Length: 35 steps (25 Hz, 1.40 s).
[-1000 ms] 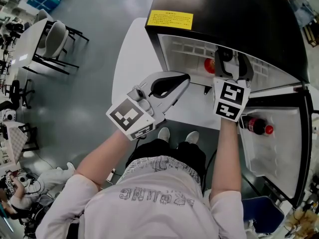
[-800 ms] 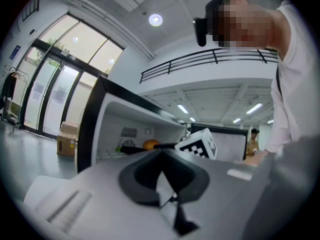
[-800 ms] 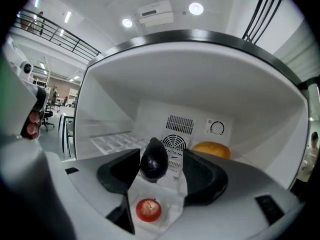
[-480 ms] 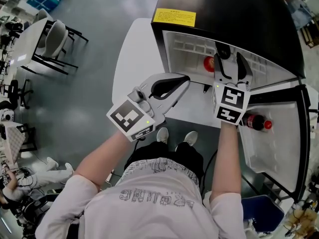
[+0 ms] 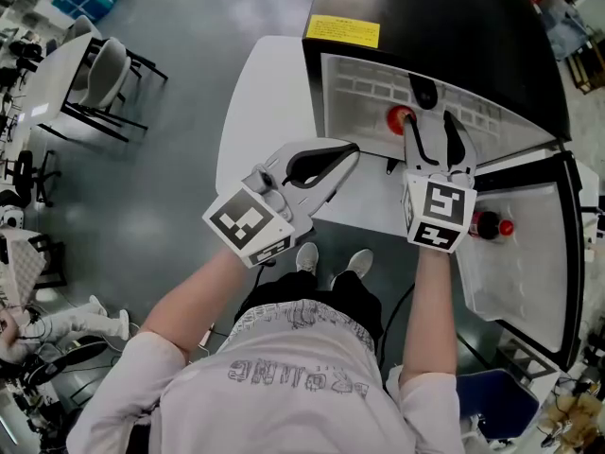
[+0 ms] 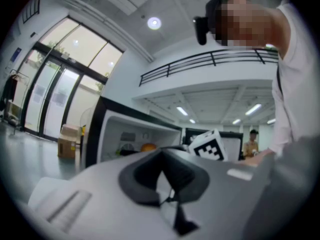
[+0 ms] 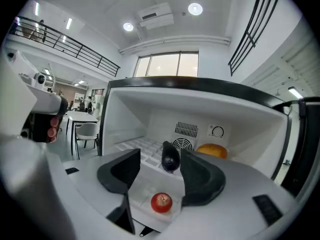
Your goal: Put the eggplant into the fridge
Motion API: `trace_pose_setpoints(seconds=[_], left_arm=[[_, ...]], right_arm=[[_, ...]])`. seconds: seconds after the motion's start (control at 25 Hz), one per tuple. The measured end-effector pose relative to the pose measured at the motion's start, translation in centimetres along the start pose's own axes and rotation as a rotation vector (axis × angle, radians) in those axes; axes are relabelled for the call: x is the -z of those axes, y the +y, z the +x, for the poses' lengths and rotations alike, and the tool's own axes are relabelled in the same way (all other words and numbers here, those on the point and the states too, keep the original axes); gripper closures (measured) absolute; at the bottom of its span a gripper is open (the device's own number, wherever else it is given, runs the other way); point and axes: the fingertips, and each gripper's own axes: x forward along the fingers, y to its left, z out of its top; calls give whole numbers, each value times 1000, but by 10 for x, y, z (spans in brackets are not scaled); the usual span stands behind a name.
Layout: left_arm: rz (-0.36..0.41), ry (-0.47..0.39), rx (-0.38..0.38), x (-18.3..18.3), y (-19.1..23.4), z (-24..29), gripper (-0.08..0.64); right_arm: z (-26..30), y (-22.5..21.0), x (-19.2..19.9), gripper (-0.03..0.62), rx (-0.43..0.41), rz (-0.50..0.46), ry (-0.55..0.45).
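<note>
Far left, white round-edged table (image 5: 260,102), smooth matt top, which the fridge (image 5: 454,26) stands on. Left gripper (image 5: 350,149) hangs in front of the table edge, well outside the cabinet; in the left gripper view its dark pads meet, nothing between them. Fridge: glossy black shell, white moulded plastic liner, ribbed white shelf (image 7: 132,145), vent grille and dial on the back wall. Small glossy red apple (image 5: 398,118) near the shelf front. Right gripper (image 5: 433,126) at the fridge mouth, jaws spread wide and carrying nothing. Eggplant (image 7: 170,157) lies on the shelf beyond the jaw tips, close by the right-hand tip but apparently free of it: dark purple, smooth, shiny, rounded; likely slippery if regrasped. A yellow-orange round fruit (image 7: 212,150) sits just right of it by the back wall. Right again, door (image 5: 529,253) swung open, a dark red-capped bottle (image 5: 487,225) in its rack. Judgement: placing looks done, release step. Next move calls for backing the right gripper straight out, clear of apple and door.
</note>
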Motion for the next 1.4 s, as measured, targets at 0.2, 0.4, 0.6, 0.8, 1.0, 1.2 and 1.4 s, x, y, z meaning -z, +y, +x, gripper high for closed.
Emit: trace_pose_setpoints(seconds=[0.2, 0.4, 0.6, 0.8, 1.0, 1.2, 1.4], left_arm=[[1, -12, 4, -7, -6, -8, 552], [5, -24, 11, -13, -9, -11, 552], [1, -31, 19, -13, -14, -14, 552], [0, -35, 21, -14, -15, -17, 552], [-1, -41, 23, -13, -19, -21, 552], [0, -40, 24, -14, -25, -27, 552], [1, -34, 21, -11, -30, -34, 552]], right_arm=[[-22, 9, -5, 358, -11, 12, -9], [-38, 17, -13, 373, -20, 15, -34], [-54, 22, -21, 387, -25, 7, -49], [-68, 28, -31, 407, -33, 4, -78], [-86, 36, -34, 439, -47, 5, -102], [-103, 43, -31, 457, -61, 21, -101], [-116, 50, -23, 473, -76, 26, -91]])
